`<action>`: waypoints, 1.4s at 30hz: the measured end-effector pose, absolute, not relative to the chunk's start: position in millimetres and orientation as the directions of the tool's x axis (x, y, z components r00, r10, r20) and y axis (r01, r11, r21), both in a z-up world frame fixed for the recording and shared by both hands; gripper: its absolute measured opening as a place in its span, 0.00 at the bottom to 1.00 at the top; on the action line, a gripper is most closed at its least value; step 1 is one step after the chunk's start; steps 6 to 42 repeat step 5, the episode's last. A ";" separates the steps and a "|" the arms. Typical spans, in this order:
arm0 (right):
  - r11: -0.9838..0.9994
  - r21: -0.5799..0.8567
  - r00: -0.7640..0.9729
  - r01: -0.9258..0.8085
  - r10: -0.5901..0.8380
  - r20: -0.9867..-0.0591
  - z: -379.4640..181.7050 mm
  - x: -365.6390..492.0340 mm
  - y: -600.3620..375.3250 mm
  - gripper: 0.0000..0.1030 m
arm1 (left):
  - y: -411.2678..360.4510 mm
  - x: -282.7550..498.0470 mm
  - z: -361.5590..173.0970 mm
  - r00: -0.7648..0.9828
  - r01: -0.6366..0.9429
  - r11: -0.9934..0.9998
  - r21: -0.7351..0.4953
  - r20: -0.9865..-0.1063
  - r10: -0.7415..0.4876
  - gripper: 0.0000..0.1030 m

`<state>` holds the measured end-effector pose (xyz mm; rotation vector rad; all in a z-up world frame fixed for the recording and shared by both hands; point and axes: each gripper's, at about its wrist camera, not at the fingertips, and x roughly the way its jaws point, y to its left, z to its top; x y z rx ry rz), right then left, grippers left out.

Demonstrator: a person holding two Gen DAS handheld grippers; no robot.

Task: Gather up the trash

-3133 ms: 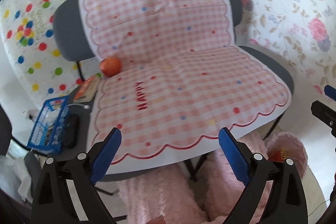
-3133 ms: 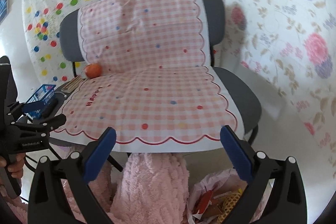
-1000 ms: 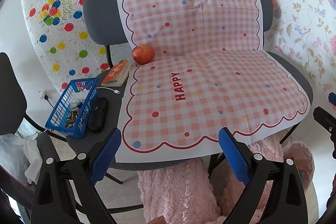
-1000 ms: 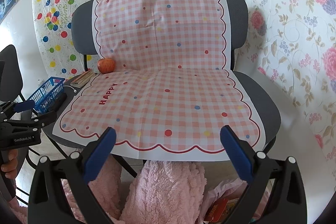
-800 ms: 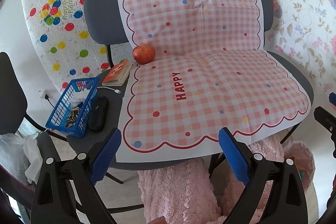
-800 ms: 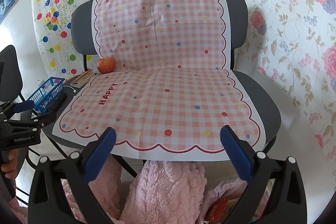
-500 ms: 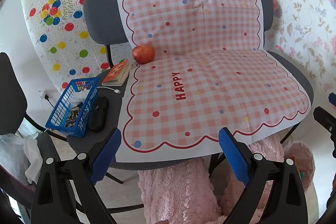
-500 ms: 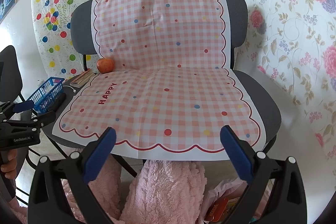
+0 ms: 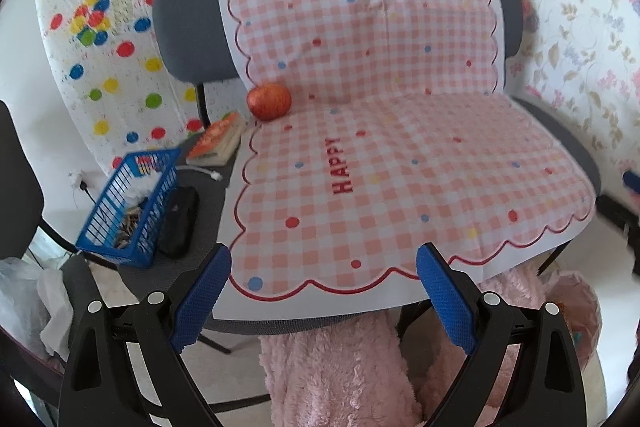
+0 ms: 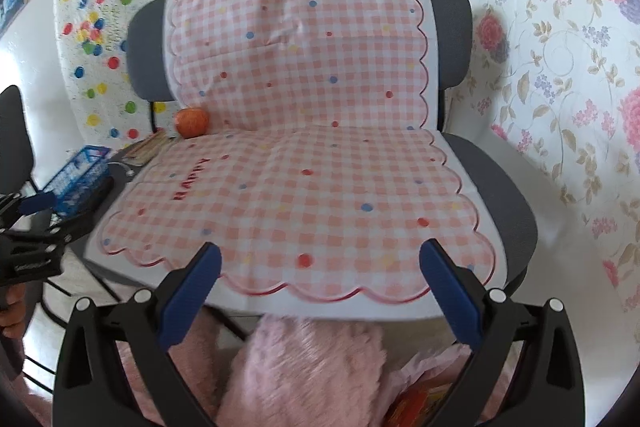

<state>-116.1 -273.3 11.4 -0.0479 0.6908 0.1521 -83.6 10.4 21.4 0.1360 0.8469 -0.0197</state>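
Observation:
A pink checked "HAPPY" cloth covers the seat and back of a grey chair. No loose trash lies on the cloth. A pink trash bag with colourful wrappers sits on the floor under the chair's front right; it also shows in the left wrist view. My left gripper is open and empty before the seat's front edge. My right gripper is open and empty, also at the front edge, further right.
A red apple rests at the cloth's back left corner. A book, a white cable, a black case and a blue wire basket sit left of the cloth. A pink fluffy blanket hangs below the seat.
Both grippers have moved slightly; the right view has dropped lower and closer to the seat's front edge. Both stay open and empty.

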 end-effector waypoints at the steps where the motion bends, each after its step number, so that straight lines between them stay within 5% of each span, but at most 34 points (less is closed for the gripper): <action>1: 0.990 -0.006 0.764 -0.140 0.104 -0.637 9.3 -105.7 -281.9 0.94 | 10.3 -79.1 16.7 0.649 0.071 0.991 0.118 -0.759 0.044 0.90; 5: 0.997 -0.055 0.788 -0.047 0.003 -0.615 -5.6 -44.7 -322.6 0.94 | 15.2 -63.6 5.7 0.624 0.066 0.992 0.111 -0.780 0.046 0.90; 42: 0.997 -0.055 0.788 -0.047 0.003 -0.615 -5.6 -44.7 -322.6 0.94 | 15.2 -63.6 5.7 0.624 0.066 0.992 0.111 -0.780 0.046 0.90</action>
